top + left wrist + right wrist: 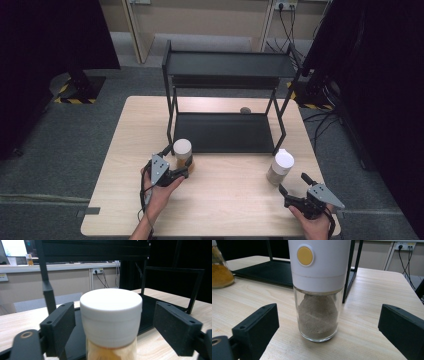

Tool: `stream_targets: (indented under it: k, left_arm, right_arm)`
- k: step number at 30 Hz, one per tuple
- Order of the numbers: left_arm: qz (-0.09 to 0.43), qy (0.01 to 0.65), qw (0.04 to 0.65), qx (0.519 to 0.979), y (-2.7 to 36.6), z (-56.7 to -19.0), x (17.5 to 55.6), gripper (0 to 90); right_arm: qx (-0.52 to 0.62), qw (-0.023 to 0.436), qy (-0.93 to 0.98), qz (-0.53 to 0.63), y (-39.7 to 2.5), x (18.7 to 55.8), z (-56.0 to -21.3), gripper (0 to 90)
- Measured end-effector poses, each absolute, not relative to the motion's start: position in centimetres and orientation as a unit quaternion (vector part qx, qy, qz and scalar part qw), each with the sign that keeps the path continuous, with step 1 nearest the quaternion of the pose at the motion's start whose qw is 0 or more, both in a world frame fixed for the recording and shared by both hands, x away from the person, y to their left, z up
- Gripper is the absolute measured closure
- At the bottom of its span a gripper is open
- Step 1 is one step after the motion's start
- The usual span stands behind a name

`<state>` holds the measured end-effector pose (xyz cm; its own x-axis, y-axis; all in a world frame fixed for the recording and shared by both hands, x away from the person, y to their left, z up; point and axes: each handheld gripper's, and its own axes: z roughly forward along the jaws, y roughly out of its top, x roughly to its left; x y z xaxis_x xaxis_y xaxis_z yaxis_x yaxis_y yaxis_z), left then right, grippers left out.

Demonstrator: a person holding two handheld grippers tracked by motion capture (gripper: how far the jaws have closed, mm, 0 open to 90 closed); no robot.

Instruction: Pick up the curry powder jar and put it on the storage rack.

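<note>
On the left of the light wooden bench [225, 200], a hand [159, 192] holds the left gripper [186, 167] up against a jar with a white lid [182, 152] and orange-yellow contents, which stands just in front of the left front leg of the black two-tier rack [225, 95]. In the left gripper view the jar's lid [111, 315] sits between the two black jaws, which stand apart on either side of it with a gap showing at each side, so the left gripper is spread wide and not clamped on the jar. The rack occupies the middle of the bench toward the far edge, its lower tray resting on the wood, and a small grey round object [245, 110] lies on the bench behind that tray. To the right, a glass shaker with a white cap [280, 167] stands just off the rack's right front leg; the right gripper view shows it holding a grey-brown powder, with a yellow round button on the cap [319, 290]. The right gripper [292, 190], held by the other hand [315, 222] near the bench's front right corner, points at the shaker with its jaws wide apart, near it but not touching.
</note>
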<state>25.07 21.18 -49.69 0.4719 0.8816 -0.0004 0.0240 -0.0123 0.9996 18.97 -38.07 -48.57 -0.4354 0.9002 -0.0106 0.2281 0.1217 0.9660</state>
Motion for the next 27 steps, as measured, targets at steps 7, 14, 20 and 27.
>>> stream_targets:
  k: [7,14,20,27]
  left_arm:
    - [0.361,0.371,0.592,0.618,20.8,-49.7,25.9,24.2]
    - [0.357,0.366,0.591,0.623,20.9,-49.8,26.5,30.4]
    - [0.352,0.368,0.592,0.625,21.0,-49.7,26.6,33.4]
    - [0.352,0.371,0.587,0.627,20.9,-49.3,26.5,33.5]
  right_arm:
    - [0.418,0.326,0.675,0.513,-38.1,19.0,-48.5,3.6]
    - [0.42,0.323,0.674,0.515,-38.2,19.0,-48.5,3.8]
    - [0.422,0.321,0.673,0.516,-38.2,19.1,-48.5,3.8]
    - [0.422,0.32,0.672,0.517,-38.3,19.1,-48.5,3.8]
